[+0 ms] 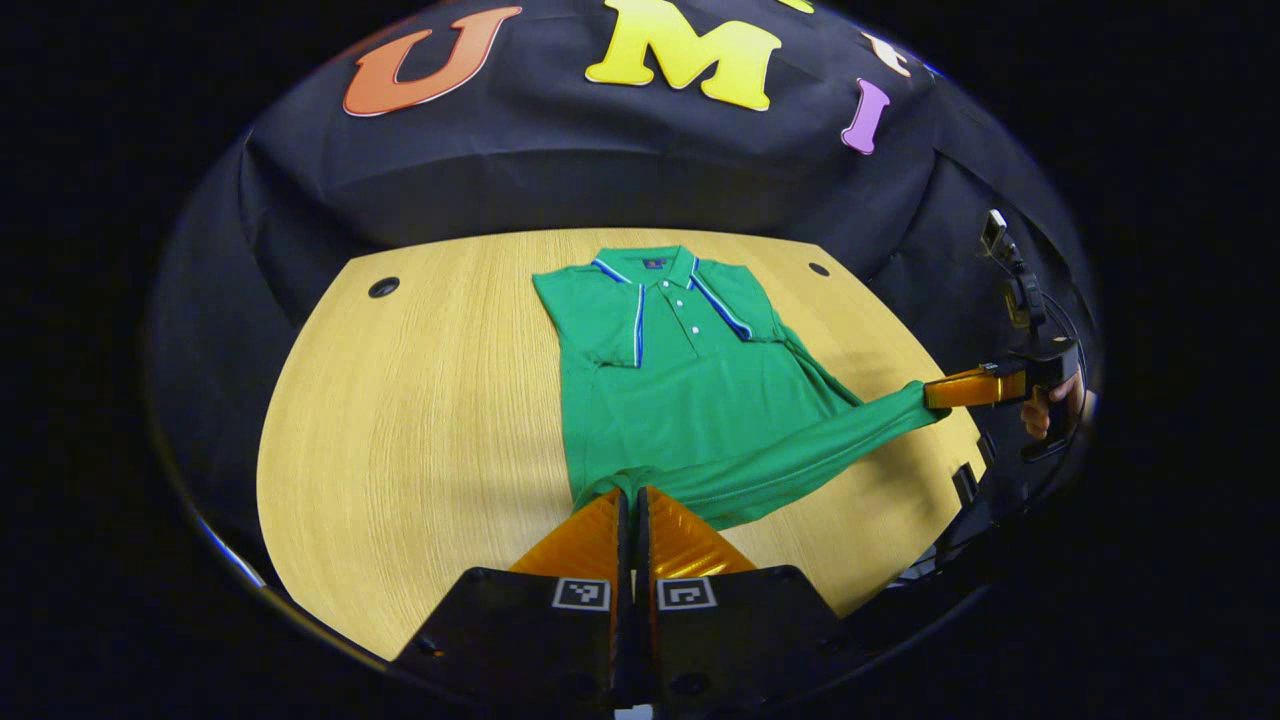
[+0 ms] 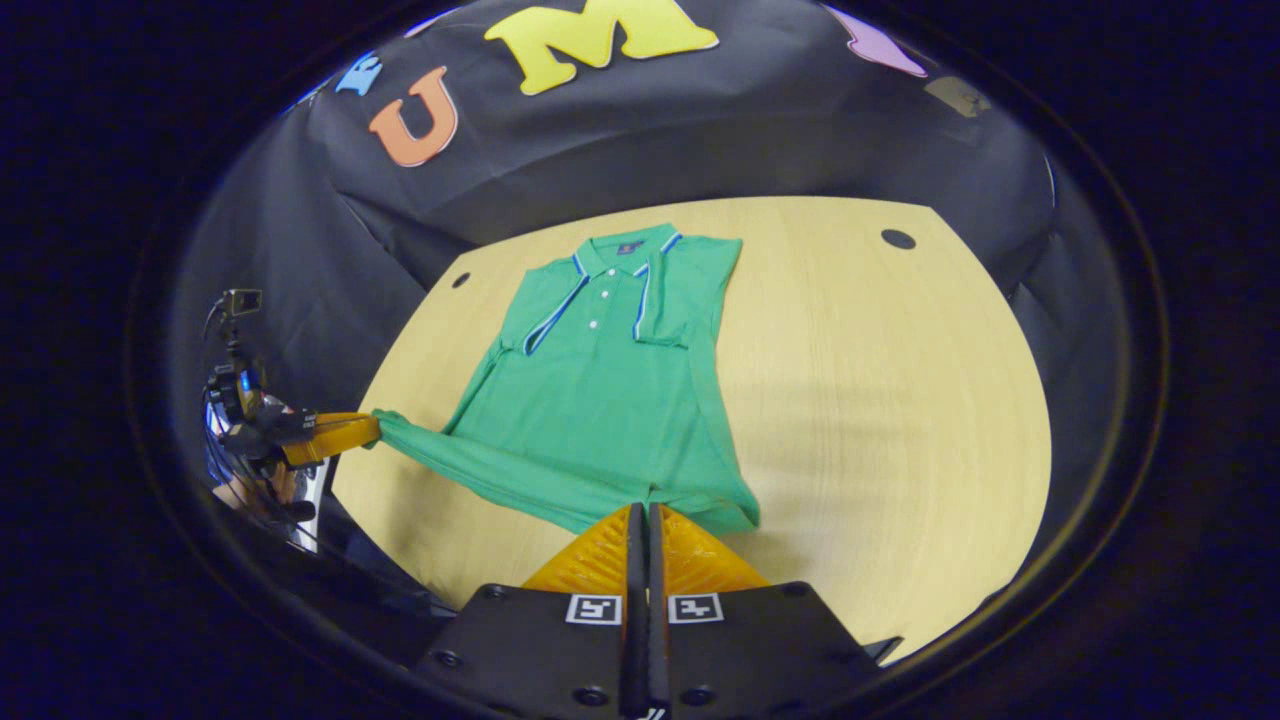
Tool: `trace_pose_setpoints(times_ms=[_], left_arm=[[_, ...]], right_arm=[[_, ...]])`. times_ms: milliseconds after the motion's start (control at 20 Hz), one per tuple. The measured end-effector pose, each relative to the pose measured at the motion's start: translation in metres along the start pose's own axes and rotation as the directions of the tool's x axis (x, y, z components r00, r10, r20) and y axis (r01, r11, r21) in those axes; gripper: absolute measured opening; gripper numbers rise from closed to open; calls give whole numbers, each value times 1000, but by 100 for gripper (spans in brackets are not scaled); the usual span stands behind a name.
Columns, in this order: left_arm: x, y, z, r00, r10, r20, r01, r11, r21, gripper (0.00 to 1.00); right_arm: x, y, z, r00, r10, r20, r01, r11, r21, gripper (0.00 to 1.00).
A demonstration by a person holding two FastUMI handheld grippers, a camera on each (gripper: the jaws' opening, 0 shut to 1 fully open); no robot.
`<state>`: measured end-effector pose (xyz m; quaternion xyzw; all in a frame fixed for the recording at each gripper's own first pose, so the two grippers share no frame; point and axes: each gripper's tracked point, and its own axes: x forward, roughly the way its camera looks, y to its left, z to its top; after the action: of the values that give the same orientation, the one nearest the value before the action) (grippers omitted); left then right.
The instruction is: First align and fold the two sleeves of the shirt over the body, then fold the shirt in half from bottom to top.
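Your fingers are pressed tight together on both grippers, and each pair pinches the bottom edge of the green shirt (image 1: 690, 390). Your left gripper (image 1: 632, 495) holds one bottom corner, close to its own camera. Your right gripper (image 2: 641, 512) holds the other bottom corner the same way. In the left gripper view you can see your right gripper out past the shirt's side, with a hand (image 1: 1050, 405) on it. The hem (image 1: 800, 460) is pulled into a long, tight strip between the two grippers. The rest of the shirt lies flat on the wooden table (image 1: 420, 420), with its collar (image 2: 625, 250) at the far end by the booth wall. Both short sleeves are already folded in over the chest, beside the buttons.
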<state>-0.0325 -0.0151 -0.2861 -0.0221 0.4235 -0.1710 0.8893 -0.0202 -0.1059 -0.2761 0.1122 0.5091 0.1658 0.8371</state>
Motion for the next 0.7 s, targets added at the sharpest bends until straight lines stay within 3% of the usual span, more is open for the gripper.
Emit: trace_pose_setpoints(times_ms=[550, 600, 700], left_arm=[[22, 25, 94, 995, 28, 96, -28, 1000, -2, 3], [25, 28, 105, 994, 33, 108, -33, 999, -3, 7], [33, 33, 124, 992, 35, 125, -33, 999, -18, 3]], right_arm=[[7, -1, 105, 991, 56, 120, -63, 997, 55, 2], [10, 0, 115, 990, 62, 128, -70, 996, 61, 2], [18, -1, 135, 987, 66, 145, -77, 995, 67, 2]])
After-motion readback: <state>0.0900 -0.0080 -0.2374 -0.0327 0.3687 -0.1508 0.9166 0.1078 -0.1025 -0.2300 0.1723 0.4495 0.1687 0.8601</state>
